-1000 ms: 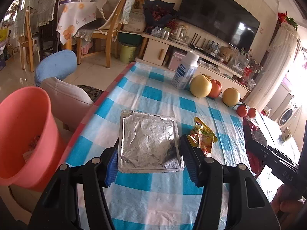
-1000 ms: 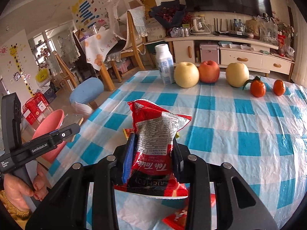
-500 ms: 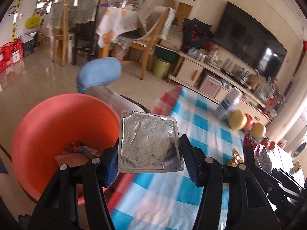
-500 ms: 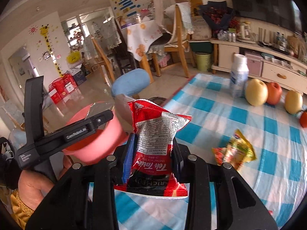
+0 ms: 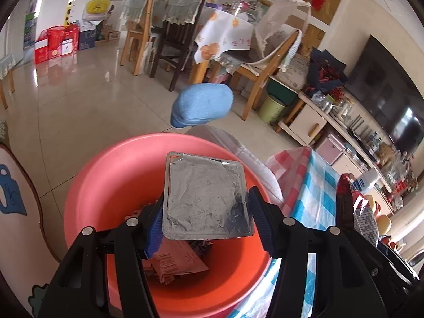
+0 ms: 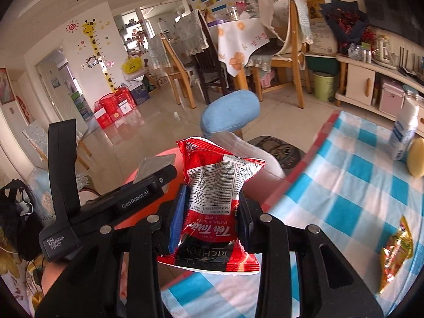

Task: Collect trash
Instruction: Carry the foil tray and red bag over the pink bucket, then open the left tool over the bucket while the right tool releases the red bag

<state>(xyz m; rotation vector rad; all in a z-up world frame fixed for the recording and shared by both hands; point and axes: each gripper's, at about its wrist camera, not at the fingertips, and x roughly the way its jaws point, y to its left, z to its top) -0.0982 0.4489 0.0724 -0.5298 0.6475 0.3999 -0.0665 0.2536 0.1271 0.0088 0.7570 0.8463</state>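
On the left, the left tongs (image 5: pixel 205 218) are pinching a flat silver foil packet (image 5: pixel 205 198) by its two side edges and holding it right over the mouth of the orange-pink basin (image 5: pixel 106 185), which is sitting off the end of the worktop (image 5: pixel 315 198) and is already carrying a few crumpled wrappers (image 5: pixel 175 262) at its bottom. The foil packet is looking thin, light and a little stiff, creased but keeping its flat shape, so a squeeze across its edges is serving well, and letting go here should, by my judgement, drop it straight into the basin; being so light, it may flutter or slide off the blue pads (image 5: pixel 155 228) unevenly. Moving right, the right tongs (image 6: pixel 209 222) are closing on a red instant-tea sachet (image 6: pixel 212 204), gripping it across its lower middle while the top is flaring out above the fingers. This sachet is soft and crinkly, probably slippery, so a hold across the pinched waist seems safest. It is hanging just over the worktop's near corner, close beside the basin rim but not clearly above the opening. Further right, a yellow-orange wrapper (image 6: pixel 396 251) is lying loose on the blue checked cloth, still waiting; it looks limp and flat, best nipped by one raised edge.
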